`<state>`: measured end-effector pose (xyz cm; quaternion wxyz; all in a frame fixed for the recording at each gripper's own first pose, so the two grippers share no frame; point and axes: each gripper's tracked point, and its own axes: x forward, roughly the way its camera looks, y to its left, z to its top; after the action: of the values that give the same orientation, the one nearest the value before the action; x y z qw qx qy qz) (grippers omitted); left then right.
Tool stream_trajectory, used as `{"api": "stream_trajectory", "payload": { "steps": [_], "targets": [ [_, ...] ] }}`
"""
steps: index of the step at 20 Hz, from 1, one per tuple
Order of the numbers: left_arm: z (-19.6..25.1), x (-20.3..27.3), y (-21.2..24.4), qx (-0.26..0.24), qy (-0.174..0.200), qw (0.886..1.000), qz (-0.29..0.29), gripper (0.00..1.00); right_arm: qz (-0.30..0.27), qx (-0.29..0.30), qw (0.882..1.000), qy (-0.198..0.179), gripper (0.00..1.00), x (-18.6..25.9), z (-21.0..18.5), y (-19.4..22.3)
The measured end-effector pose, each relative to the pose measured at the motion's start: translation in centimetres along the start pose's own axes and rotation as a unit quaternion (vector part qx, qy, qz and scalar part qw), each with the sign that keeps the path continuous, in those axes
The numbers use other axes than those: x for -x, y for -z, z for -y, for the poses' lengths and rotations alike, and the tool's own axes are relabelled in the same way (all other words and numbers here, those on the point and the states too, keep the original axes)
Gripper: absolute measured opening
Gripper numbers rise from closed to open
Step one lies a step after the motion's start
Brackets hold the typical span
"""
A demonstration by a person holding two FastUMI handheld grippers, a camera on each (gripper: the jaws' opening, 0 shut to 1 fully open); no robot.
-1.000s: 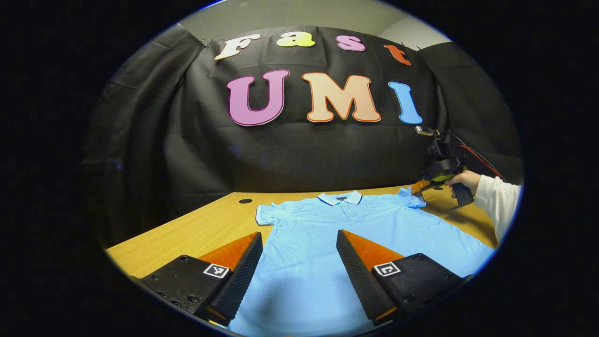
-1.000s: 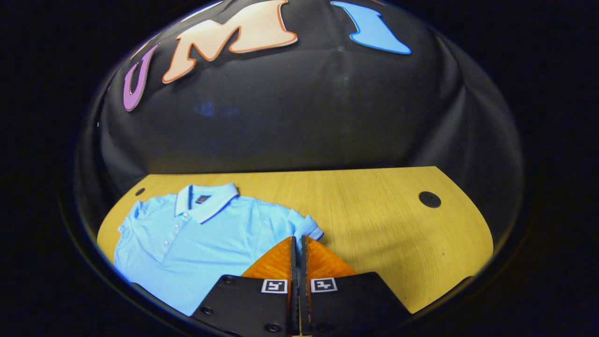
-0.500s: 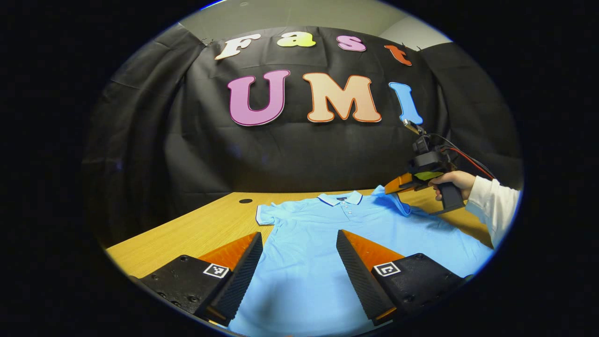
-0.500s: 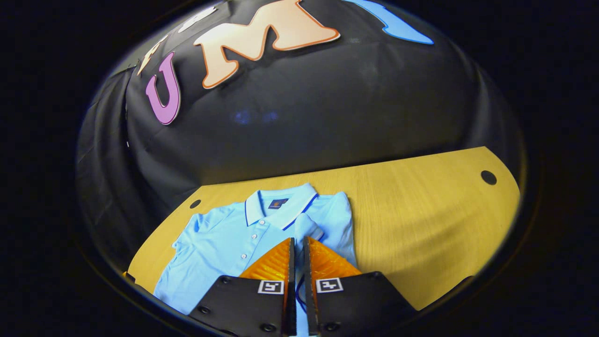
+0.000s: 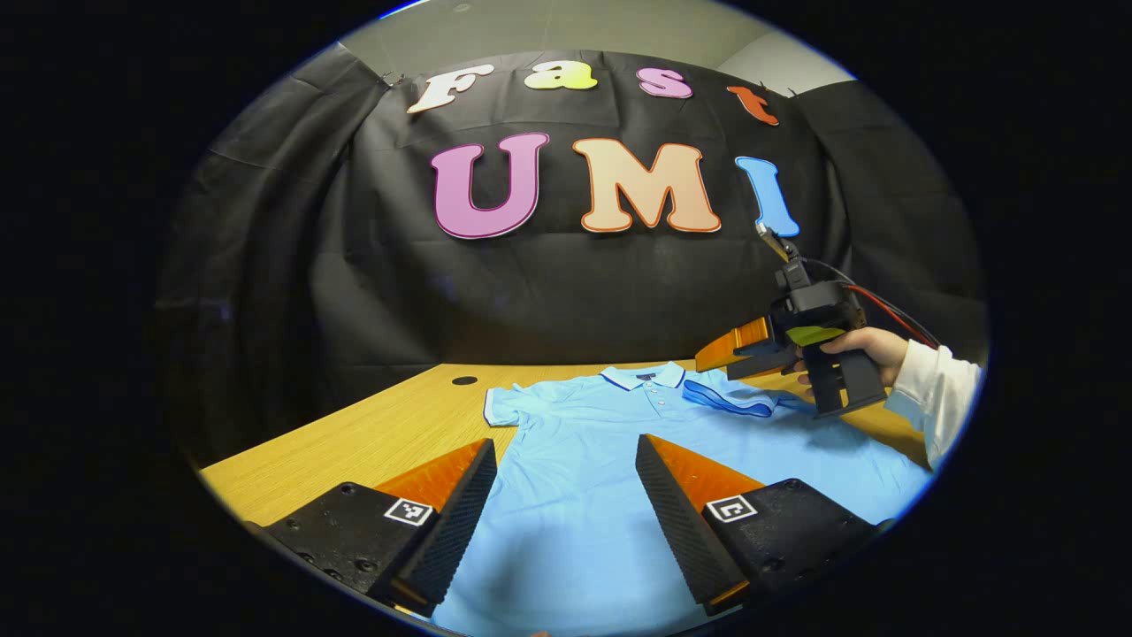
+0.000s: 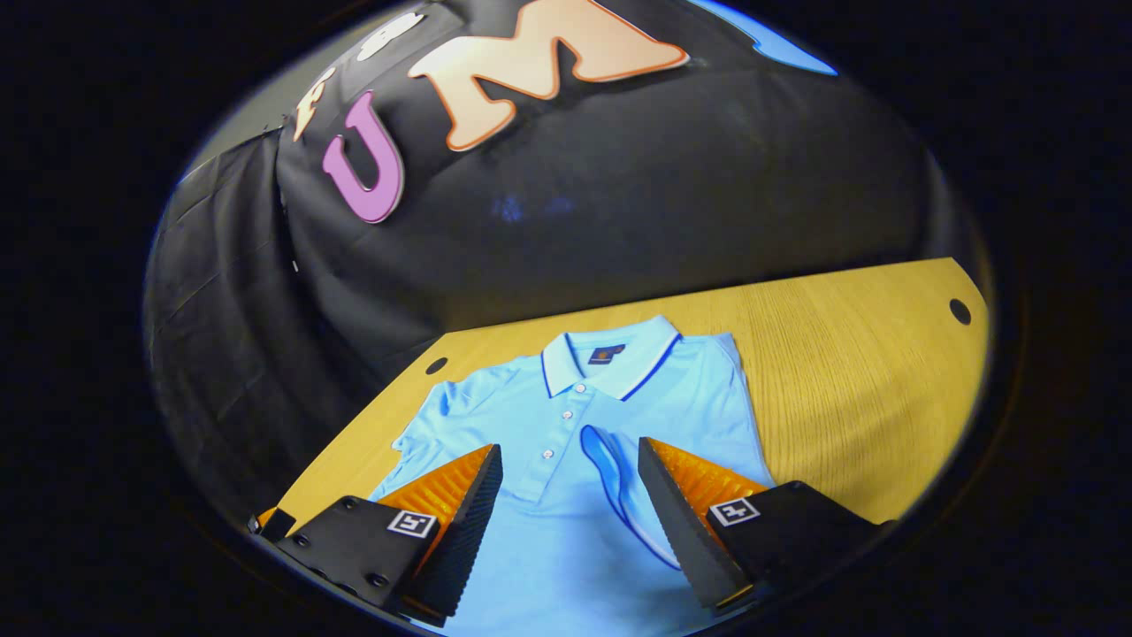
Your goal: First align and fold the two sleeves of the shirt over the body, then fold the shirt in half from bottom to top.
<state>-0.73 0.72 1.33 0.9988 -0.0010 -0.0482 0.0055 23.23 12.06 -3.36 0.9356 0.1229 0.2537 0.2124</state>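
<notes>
A light blue polo shirt (image 5: 592,469) lies flat, front up, on the wooden table (image 5: 371,433), collar (image 5: 644,377) toward the wall. One sleeve (image 6: 610,469) is folded over the chest and lies loose between the fingers of my open right gripper (image 6: 569,453), which hovers just above it. The other sleeve (image 5: 500,405) still spreads out sideways on the table. My left gripper (image 5: 562,451) stands open over the shirt's lower body, nothing between its fingers. In the left gripper view, a hand (image 5: 871,345) holds the right gripper (image 5: 712,358) above the folded sleeve (image 5: 730,398).
A white-sleeved forearm (image 5: 937,389) reaches in from the right of the left gripper view. The table has round cable holes (image 6: 959,311) near its far corners, another hole (image 5: 463,380) beside the spread sleeve. Bare wood (image 6: 849,372) lies beside the shirt; the black cloth wall stands behind.
My right gripper carried the sleeve from the table's side over the shirt's body, then opened and let it go. The left gripper has stayed where it was.
</notes>
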Motion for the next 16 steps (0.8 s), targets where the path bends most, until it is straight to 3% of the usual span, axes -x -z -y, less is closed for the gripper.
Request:
{"api": "stream_trajectory", "payload": {
  "steps": [2, 4, 5, 6, 9, 13, 16],
  "targets": [
    [0.0, 0.0, 0.0, 0.001, 0.000, 1.000, 0.001, 0.96, 0.020, 0.025, 0.999, -0.005, 0.98, 1.7, -1.2, -0.5],
    [0.0, 0.1, -0.3, 0.004, 0.000, 1.000, 0.007, 0.96, 0.041, 0.063, 0.997, 0.013, 0.98, 3.7, -1.1, -0.8],
    [-0.2, 0.1, -0.3, 0.005, -0.002, 1.000, 0.010, 0.96, 0.053, 0.080, 0.995, 0.021, 0.94, 4.8, -1.1, -1.0],
    [-0.2, 0.1, -0.4, 0.006, -0.002, 1.000, 0.010, 0.96, 0.062, 0.092, 0.993, 0.028, 0.98, 6.1, -1.1, -0.9],
    [0.1, -0.1, 0.0, 0.003, 0.002, 1.000, 0.000, 0.95, 0.090, 0.106, 0.990, 0.025, 0.98, 9.9, -2.0, -0.2],
    [0.9, -0.1, -1.3, 0.018, 0.032, 0.999, -0.009, 0.95, 0.123, 0.092, 0.988, 0.019, 0.98, 14.6, -2.5, 1.5],
    [1.7, -0.8, -2.6, 0.041, 0.079, 0.996, -0.020, 0.95, 0.148, 0.093, 0.984, 0.025, 0.98, 18.0, -2.2, 1.8]
  ]
}}
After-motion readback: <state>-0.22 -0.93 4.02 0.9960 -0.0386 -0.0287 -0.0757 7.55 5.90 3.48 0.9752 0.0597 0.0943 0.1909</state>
